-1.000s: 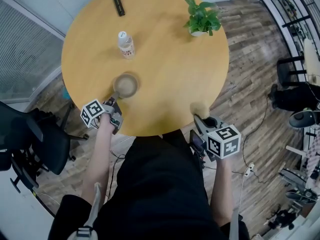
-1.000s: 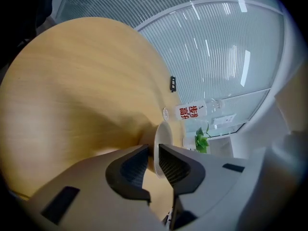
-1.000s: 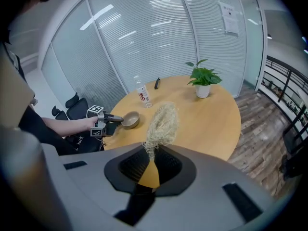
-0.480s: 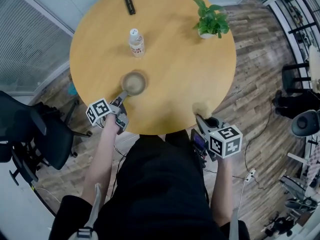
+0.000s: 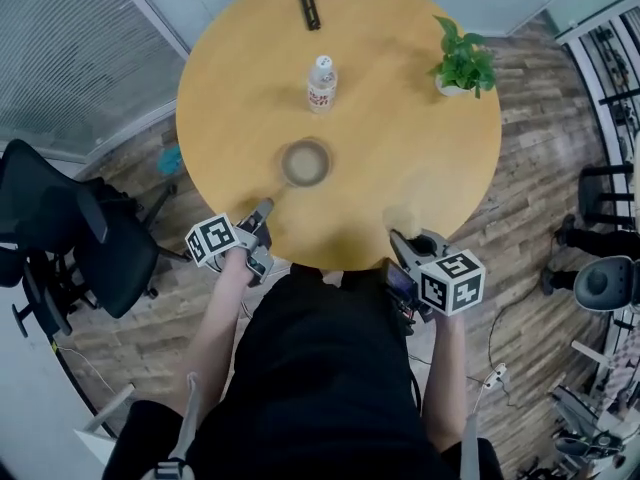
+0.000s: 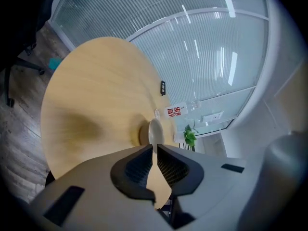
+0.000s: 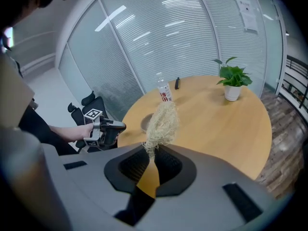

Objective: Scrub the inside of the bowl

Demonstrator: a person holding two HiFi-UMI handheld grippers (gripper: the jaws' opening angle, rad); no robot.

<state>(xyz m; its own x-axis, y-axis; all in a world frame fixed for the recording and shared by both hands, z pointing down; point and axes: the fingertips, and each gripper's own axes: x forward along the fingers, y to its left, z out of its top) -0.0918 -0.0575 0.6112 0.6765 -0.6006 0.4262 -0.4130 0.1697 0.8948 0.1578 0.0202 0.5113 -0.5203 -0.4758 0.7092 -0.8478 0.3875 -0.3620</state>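
Table (image 5: 400, 148): round, pale wood, filling the upper middle of the head view, with plank floor (image 5: 530, 218) around it.
Bowl (image 5: 305, 162): upright on the table, a little left of the table's centre in the head view. Nothing touches it, and both grippers are well short of it. In the left gripper view it shows small, just above the jaw tips.
Left gripper (image 6: 154, 146): jaws drawn in to a narrow slit that shows only bare table, so nothing is held. They have just been closing. In the head view it sits at the table's lower left edge, with its tips over the rim pointing up and right toward the bowl.
Right gripper (image 7: 150, 150): jaws clamped on the scrubber. In the head view it is at the table's lower right edge.
Scrubber (image 7: 162, 124): pale, straw-coloured tuft of fibre, pinched at its lower end, with the rest standing up out of the jaws. In the head view it lies over the table's lower edge, right of the bowl and apart from it. Whether it touches the wood cannot be told.
Bottle (image 5: 320, 84): upright, clear, with a red and white label. It stands above the bowl in the head view, near it but apart.
Plant (image 5: 464, 60): green, in a small white pot, at the upper right of the table.
Black bar (image 5: 308, 1): flat at the table's top edge.
Chair (image 5: 60, 238): black, at the left of the frame, off the table.
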